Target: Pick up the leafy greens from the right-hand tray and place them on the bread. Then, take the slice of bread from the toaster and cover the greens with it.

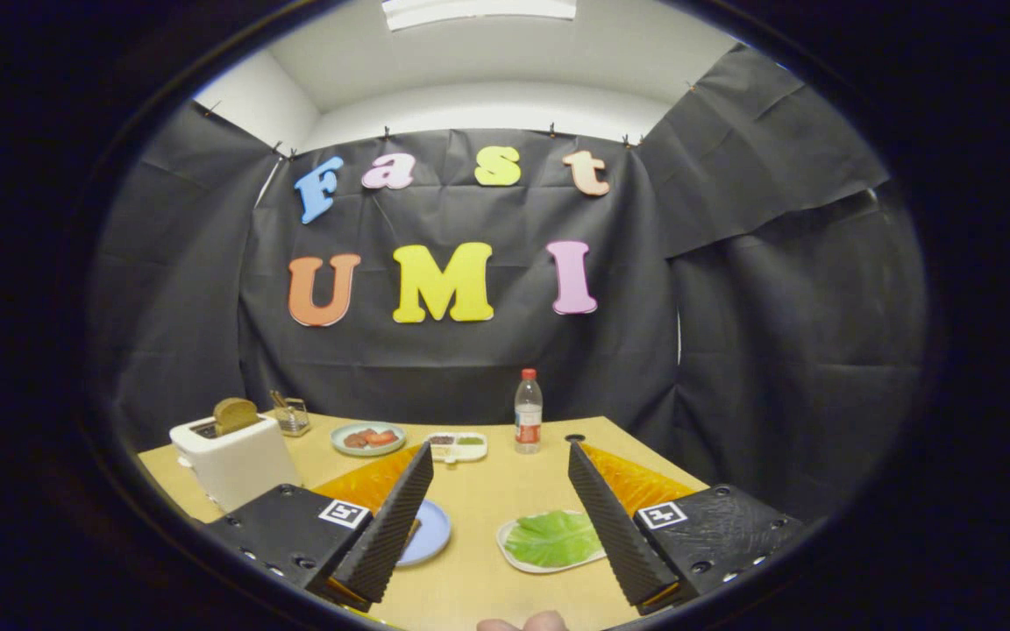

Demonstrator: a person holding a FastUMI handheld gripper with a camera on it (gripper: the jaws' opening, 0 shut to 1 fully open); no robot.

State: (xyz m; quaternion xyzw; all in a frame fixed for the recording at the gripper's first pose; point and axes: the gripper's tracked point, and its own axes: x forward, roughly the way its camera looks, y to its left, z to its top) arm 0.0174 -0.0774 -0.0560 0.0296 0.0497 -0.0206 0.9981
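Observation:
My gripper (500, 459) is open, its two fingers spread wide above the wooden table (505, 578) with nothing between them. The leafy greens (552, 538) lie flat on a white tray (510, 550) just inside the right finger. A blue plate (431, 533) sits beside the left finger, which hides most of it; only a brown sliver, maybe bread, shows at the finger's edge. A white toaster (235, 461) stands beyond the left finger at the table's left edge, with a brown slice of bread (234, 414) sticking up from its slot.
At the back of the table are a green plate with red food (368, 438), a small divided white dish (458, 447), a clear bottle with a red cap (528, 412) and a small glass holder (293, 415). A fingertip (522, 623) shows at the near edge.

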